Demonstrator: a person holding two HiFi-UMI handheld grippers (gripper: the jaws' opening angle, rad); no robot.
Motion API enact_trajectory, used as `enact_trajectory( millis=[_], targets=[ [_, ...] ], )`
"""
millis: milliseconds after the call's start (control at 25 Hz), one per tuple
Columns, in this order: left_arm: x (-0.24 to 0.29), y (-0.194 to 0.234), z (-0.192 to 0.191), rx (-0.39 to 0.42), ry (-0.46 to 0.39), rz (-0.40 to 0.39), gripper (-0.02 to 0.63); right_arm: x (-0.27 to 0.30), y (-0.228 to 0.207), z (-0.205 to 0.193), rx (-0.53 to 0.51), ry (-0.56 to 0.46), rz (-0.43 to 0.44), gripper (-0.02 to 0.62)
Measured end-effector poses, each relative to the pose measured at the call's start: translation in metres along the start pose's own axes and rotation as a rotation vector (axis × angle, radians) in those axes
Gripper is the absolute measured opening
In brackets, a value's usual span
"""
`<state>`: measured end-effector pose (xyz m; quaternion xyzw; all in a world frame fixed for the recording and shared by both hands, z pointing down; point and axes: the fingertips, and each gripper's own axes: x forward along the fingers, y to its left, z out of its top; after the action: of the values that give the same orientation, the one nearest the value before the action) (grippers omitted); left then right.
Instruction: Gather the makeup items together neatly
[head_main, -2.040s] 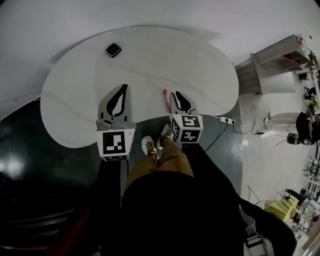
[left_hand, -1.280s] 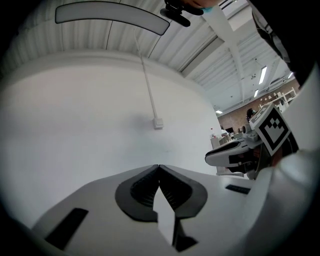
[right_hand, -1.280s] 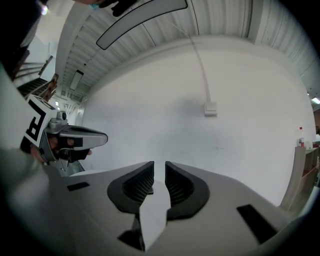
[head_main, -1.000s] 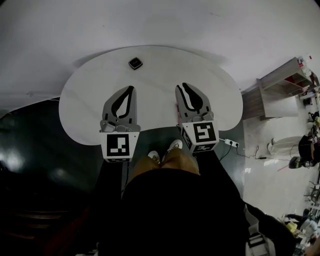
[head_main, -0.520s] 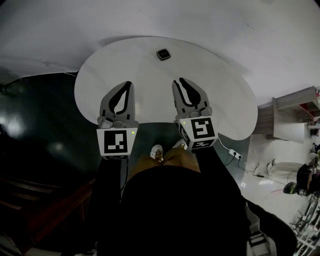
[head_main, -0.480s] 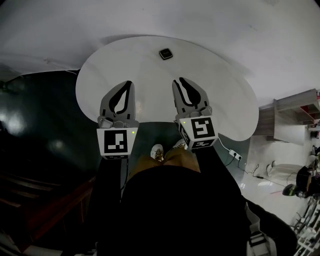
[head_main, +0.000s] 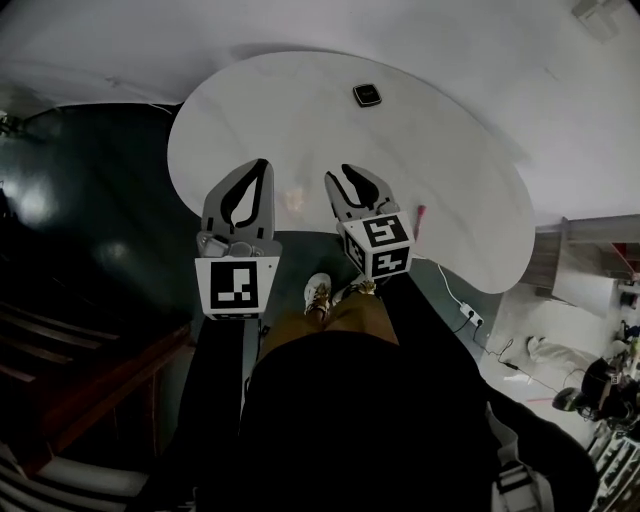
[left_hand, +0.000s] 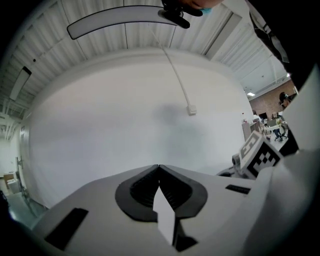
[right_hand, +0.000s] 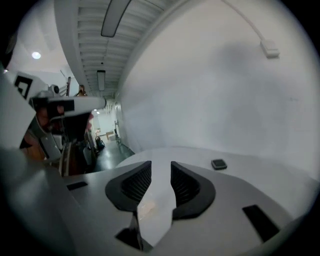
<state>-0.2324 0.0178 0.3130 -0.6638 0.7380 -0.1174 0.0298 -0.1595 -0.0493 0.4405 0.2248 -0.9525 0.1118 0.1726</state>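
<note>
While the person (head_main: 330, 420) stands at its near edge, the white, rounded table (head_main: 300, 110) fills the middle of the floor, with a pale wall behind it and dark flooring to the left. Both grippers are held out over the near part of the tabletop, side by side and apart from each other.

The left gripper (left_hand: 159, 166) has its jaws closed, the tips meeting, with nothing caught in them. The right gripper (right_hand: 161, 164) has its jaws a little apart; they have just been opening, and only bare tabletop shows in the gap.

A small dark square compact (head_main: 367, 95) lies flat toward the far side of the table, well ahead of both grippers and nearer the right one's line. A thin pink stick (head_main: 419, 221) lies near the table's near edge, just to the right of the right gripper. A faint tan patch (head_main: 293, 201) shows on the tabletop between the two grippers; I cannot tell what it is.
</note>
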Motion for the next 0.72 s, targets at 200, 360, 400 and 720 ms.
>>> enact_trajectory(
  millis=[200,360,400,720],
  targets=[
    [-0.017,0.008,-0.022,-0.026,0.056,0.046,0.017,0.045,0.028,-0.086,0.058,0.232,0.068,0.158],
    [-0.032,0.016,-0.033,-0.01,0.078,0.08,0.017,0.066,0.043,-0.13,0.077,0.346,0.096,0.179],
    [-0.037,0.018,-0.035,0.002,0.086,0.087,0.017,0.071,0.044,-0.138,0.073,0.367,0.091,0.185],
    [-0.07,0.038,-0.056,-0.021,0.135,0.149,0.017,0.093,0.052,-0.176,0.082,0.474,0.113,0.183]
  ],
)
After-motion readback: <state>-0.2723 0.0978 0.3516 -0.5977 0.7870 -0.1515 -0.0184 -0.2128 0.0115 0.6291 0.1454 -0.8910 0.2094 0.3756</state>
